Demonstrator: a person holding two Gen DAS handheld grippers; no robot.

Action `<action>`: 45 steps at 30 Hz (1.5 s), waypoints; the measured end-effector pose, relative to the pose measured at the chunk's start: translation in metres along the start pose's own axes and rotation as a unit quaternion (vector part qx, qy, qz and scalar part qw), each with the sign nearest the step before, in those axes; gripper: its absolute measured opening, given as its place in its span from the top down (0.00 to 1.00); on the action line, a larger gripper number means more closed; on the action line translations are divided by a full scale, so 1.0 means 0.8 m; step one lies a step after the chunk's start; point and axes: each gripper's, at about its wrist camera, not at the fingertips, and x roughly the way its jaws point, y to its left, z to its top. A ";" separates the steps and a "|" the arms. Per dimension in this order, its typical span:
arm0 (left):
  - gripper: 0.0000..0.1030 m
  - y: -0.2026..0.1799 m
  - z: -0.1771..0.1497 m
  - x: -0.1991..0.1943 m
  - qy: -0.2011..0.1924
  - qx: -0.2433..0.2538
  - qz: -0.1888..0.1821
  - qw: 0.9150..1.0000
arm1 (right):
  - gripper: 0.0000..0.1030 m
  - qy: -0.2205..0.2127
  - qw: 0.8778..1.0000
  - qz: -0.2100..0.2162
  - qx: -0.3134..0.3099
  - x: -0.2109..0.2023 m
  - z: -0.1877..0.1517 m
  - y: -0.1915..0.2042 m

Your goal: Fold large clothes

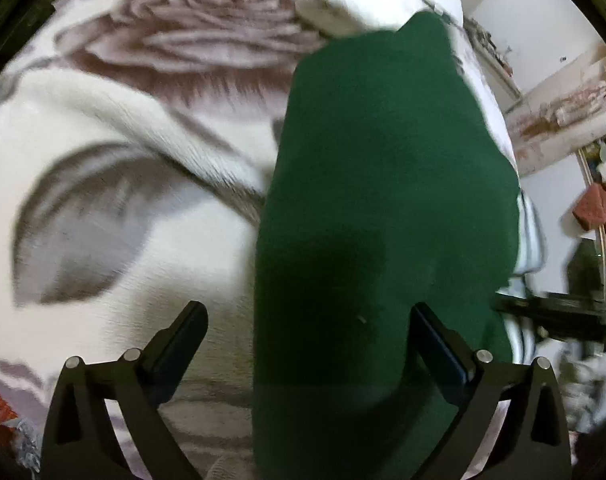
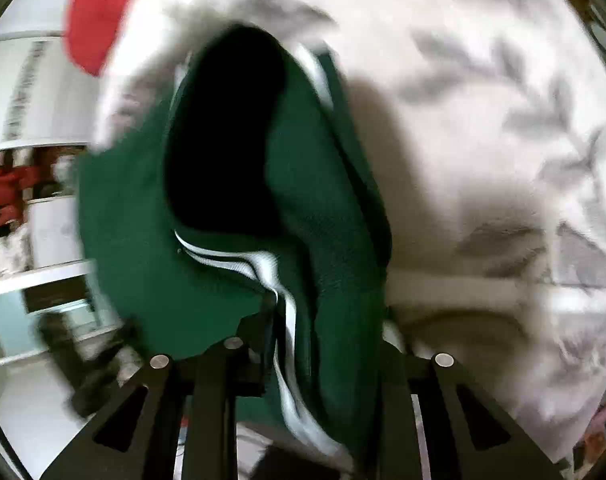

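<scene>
Green garment (image 2: 207, 248) was bunched over the rose-print blanket (image 1: 115, 208) with the right gripper (image 2: 319, 336) pinched on its striped edge and the left gripper (image 1: 307, 344) gaping empty, so a one-sided pull could've dragged the fold crooked.

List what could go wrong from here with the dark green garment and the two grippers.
1. The right gripper pinches only a bunched edge of the dark green knitted garment with white stripes; it may slip loose.
2. The left gripper is open, straddling the garment's edge without gripping; one-sided lifting could skew the fold.
3. The fluffy rose-patterned blanket underneath may drag along.
</scene>
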 end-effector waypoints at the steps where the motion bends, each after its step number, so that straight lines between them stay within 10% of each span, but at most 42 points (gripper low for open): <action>1: 0.00 0.003 -0.002 0.005 0.004 -0.003 -0.006 1.000 | 0.73 -0.003 1.000 -0.006 -0.002 0.015 0.005 -0.003; 13: 0.00 0.017 0.010 -0.028 -0.037 0.004 0.032 0.999 | 0.28 -0.015 0.998 0.064 -0.018 -0.056 0.032 0.055; 17: 0.00 0.016 0.027 -0.021 -0.044 0.005 0.036 0.998 | 0.27 0.019 0.999 -0.033 -0.026 -0.021 0.077 0.053; 22: 0.00 0.016 0.032 -0.017 -0.045 0.014 0.043 0.998 | 0.27 -0.013 1.000 0.003 0.009 -0.083 0.050 0.057; 27: 0.00 0.020 0.028 -0.038 -0.057 -0.017 0.059 0.996 | 0.27 -0.012 0.988 -0.011 -0.153 -0.118 0.046 0.168; 30: 0.00 0.033 0.024 -0.058 -0.078 -0.056 0.071 0.993 | 0.26 0.039 0.948 -0.042 -0.313 -0.077 0.055 0.283; 34: 0.00 0.061 0.016 -0.060 -0.084 -0.105 0.079 0.988 | 0.22 0.098 0.854 -0.062 -0.508 0.024 0.069 0.418; 38: 0.00 0.079 0.011 -0.058 -0.088 -0.128 0.085 0.984 | 0.13 0.209 0.754 -0.137 -0.607 0.144 0.064 0.473; 40: 0.00 0.089 0.008 -0.057 -0.091 -0.139 0.087 0.982 | 0.14 0.261 0.734 -0.139 -0.611 0.173 0.058 0.478; 42: 0.00 0.098 0.005 -0.056 -0.093 -0.152 0.087 0.980 | 0.26 0.314 0.750 -0.125 -0.569 0.195 0.062 0.474; 44: 0.00 0.104 0.001 -0.053 -0.089 -0.164 0.082 0.979 | 0.52 0.332 0.830 -0.099 -0.436 0.200 0.097 0.456; 45: 0.00 0.107 0.002 -0.050 -0.083 -0.167 0.081 0.979 | 0.55 0.341 0.851 -0.086 -0.391 0.199 0.108 0.448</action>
